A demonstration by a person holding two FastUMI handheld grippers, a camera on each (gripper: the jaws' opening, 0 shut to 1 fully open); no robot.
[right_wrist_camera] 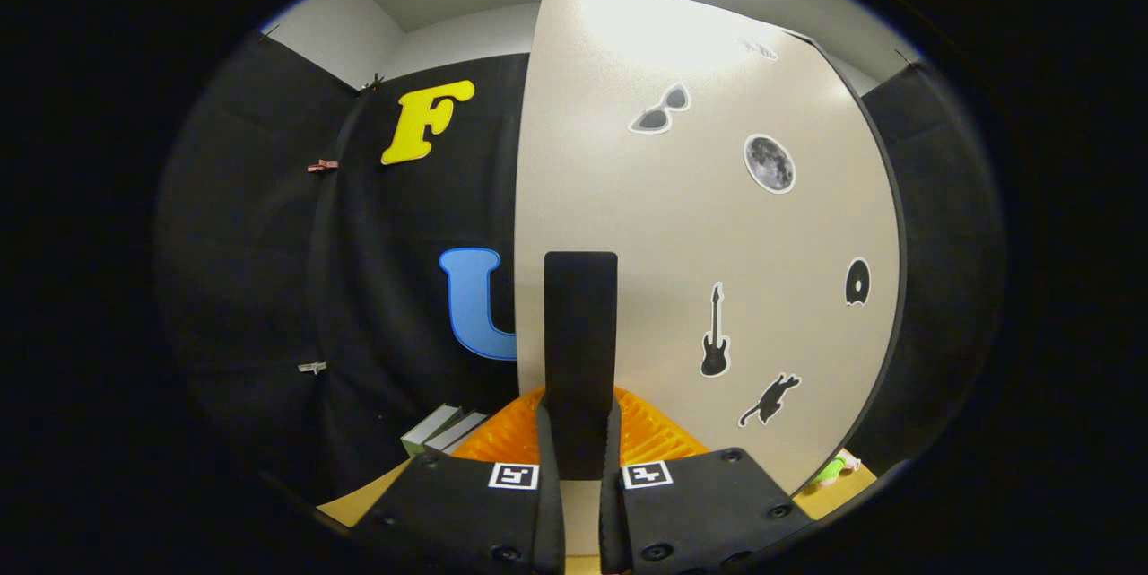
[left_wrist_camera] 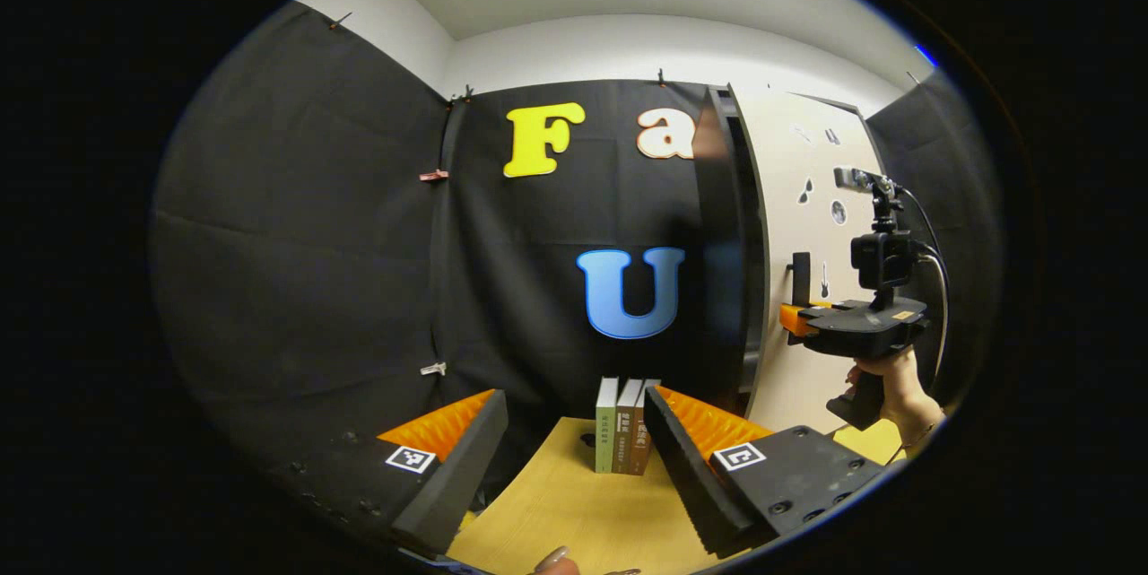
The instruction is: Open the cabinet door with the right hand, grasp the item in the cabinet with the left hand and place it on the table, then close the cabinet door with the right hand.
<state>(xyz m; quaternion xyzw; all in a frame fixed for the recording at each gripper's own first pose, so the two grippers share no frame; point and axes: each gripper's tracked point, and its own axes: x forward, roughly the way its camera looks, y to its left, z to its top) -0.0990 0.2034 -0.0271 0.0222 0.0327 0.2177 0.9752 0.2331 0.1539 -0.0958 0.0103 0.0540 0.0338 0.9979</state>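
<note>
Three books [left_wrist_camera: 625,427] stand upright on the wooden table [left_wrist_camera: 565,517], just beyond my left gripper [left_wrist_camera: 572,396], which is open with nothing between its fingers. The books appear again at the lower left of the right gripper view [right_wrist_camera: 444,431]. The pale cabinet door [right_wrist_camera: 700,225] carries dark stickers and a black vertical handle [right_wrist_camera: 580,333]. My right gripper [right_wrist_camera: 579,413] is shut on that handle. From the left gripper view, the right gripper [left_wrist_camera: 794,319] sits at the handle [left_wrist_camera: 801,274], held by a hand [left_wrist_camera: 897,387]. I cannot tell whether the door [left_wrist_camera: 807,225] is fully closed.
The cabinet's dark side [left_wrist_camera: 726,243] rises right of the books. Black cloth walls enclose the table at the back and left. A small green object [right_wrist_camera: 834,469] lies on the table at the door's lower right corner. A fingertip [left_wrist_camera: 554,561] shows at the near table edge.
</note>
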